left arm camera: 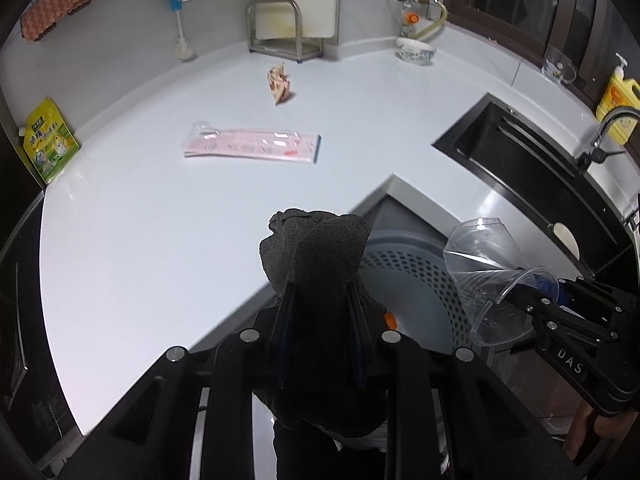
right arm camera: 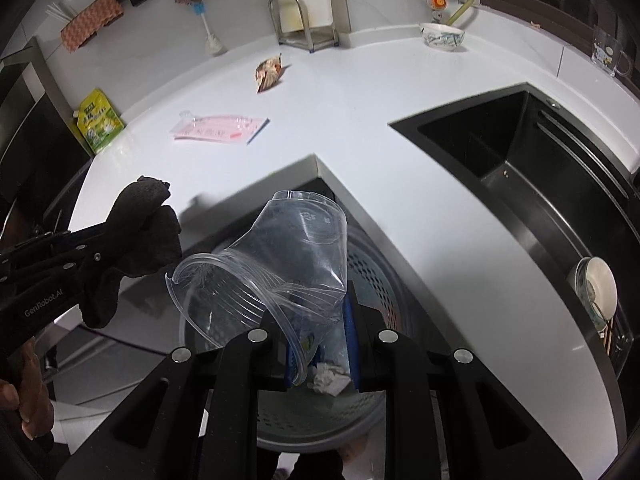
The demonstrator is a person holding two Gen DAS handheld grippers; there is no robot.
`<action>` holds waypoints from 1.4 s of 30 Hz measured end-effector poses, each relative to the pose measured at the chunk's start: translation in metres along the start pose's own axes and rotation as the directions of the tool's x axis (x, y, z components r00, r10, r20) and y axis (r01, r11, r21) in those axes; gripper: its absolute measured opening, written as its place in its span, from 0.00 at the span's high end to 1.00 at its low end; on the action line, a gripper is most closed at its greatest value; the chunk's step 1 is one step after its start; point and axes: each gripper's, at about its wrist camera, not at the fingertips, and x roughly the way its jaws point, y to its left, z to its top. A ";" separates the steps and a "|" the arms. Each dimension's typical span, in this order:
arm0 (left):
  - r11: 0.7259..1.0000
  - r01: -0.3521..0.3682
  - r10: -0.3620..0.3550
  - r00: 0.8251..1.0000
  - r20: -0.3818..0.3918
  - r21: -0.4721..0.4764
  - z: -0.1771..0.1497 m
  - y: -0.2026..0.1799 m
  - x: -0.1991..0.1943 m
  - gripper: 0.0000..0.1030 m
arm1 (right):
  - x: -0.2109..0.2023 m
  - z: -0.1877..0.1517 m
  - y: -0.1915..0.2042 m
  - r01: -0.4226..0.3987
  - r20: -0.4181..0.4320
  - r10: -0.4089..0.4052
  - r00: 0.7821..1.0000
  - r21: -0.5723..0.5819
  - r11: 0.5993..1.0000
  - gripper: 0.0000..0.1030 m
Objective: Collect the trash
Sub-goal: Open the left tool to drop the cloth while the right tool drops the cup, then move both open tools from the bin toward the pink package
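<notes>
My left gripper [left arm camera: 320,288] is shut on a crumpled dark grey cloth [left arm camera: 316,248], which bulges out past the fingertips. It hangs over the counter's inner corner, above the rim of a grey perforated trash bin [left arm camera: 416,280]. My right gripper [right arm camera: 316,308] is shut on a crushed clear plastic cup [right arm camera: 280,256], held above the bin [right arm camera: 372,288]. In the right wrist view the left gripper [right arm camera: 108,240] and the cloth [right arm camera: 152,232] sit to the left of the cup. A white paper wad [right arm camera: 328,380] lies in the bin. A flat pink package [left arm camera: 252,144] and a crumpled snack wrapper [left arm camera: 279,84] lie on the white counter [left arm camera: 140,220].
A green pouch [left arm camera: 50,140] leans at the counter's left end. A metal rack [left arm camera: 280,28] and a patterned bowl [left arm camera: 416,50] stand at the back wall. The black sink [left arm camera: 520,160] with its tap is on the right, a yellow bottle [left arm camera: 618,96] behind it.
</notes>
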 end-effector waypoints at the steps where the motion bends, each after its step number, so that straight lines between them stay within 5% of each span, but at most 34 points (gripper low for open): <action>1: 1.000 0.002 -0.002 1.000 -0.006 0.001 -0.002 -0.002 0.001 0.77 | 0.001 -0.003 0.000 -0.001 -0.008 0.001 1.000 -0.004 1.000 0.81; 22: 0.999 0.042 -0.038 0.988 -0.152 0.019 -0.021 -0.035 0.056 0.74 | 0.056 -0.020 -0.014 -0.011 -0.160 0.010 0.987 -0.004 1.000 0.81; 26: 1.000 0.025 -0.022 0.990 -0.142 0.015 -0.020 -0.034 0.053 0.61 | 0.059 -0.018 -0.015 -0.023 -0.174 0.023 0.984 0.000 1.000 0.48; 28: 1.000 0.005 -0.003 0.992 -0.127 0.016 -0.020 -0.032 0.049 0.43 | 0.059 -0.018 -0.016 -0.020 -0.174 0.020 0.985 -0.001 1.000 0.48; 42: 1.000 -0.017 0.017 0.992 -0.125 0.001 -0.017 -0.023 0.045 0.43 | 0.050 -0.024 -0.028 -0.019 -0.176 0.023 0.984 0.023 1.000 0.48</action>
